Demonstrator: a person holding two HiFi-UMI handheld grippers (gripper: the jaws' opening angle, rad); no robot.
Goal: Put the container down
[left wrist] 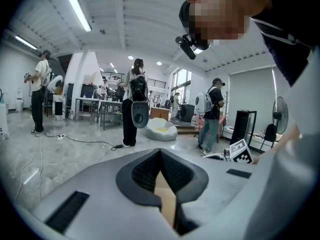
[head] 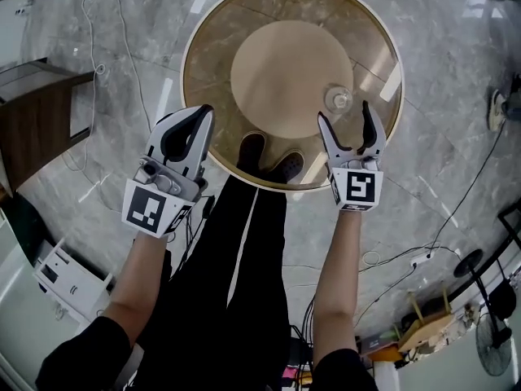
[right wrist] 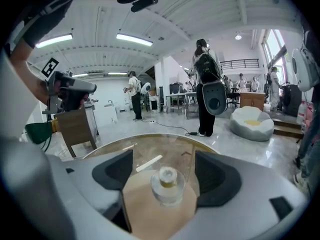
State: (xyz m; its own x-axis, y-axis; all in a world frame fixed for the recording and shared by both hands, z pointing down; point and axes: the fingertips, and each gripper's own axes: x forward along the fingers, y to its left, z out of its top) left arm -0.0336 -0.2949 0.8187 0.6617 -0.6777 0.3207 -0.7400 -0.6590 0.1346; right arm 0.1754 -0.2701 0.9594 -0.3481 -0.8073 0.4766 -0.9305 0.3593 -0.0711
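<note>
Item under inspection: the container [head: 339, 98], a small clear jar with a pale cap. It stands upright on the round glass table [head: 203, 47], at the right edge of the beige disc [head: 277, 63] under the glass. Its long axis is vertical, cap pointing up. I note it is free-standing.

Right gripper [head: 346, 119]: I read the jaws as spread wide, with the pads clear of the jar on both sides. The jar sits just past the tips, centred on the gap.

Left gripper [head: 202, 114]: jaws drawn together, with only a thin slit between the pads and nothing gripped. It is held over the table's left rim, well apart from the jar.

View comparison: the head view gives me the jar only as concentric rings from above. The right gripper view supplies its side wall and cap. The left gripper view looks out over the hall, where several people [left wrist: 132, 104] stand.
</note>
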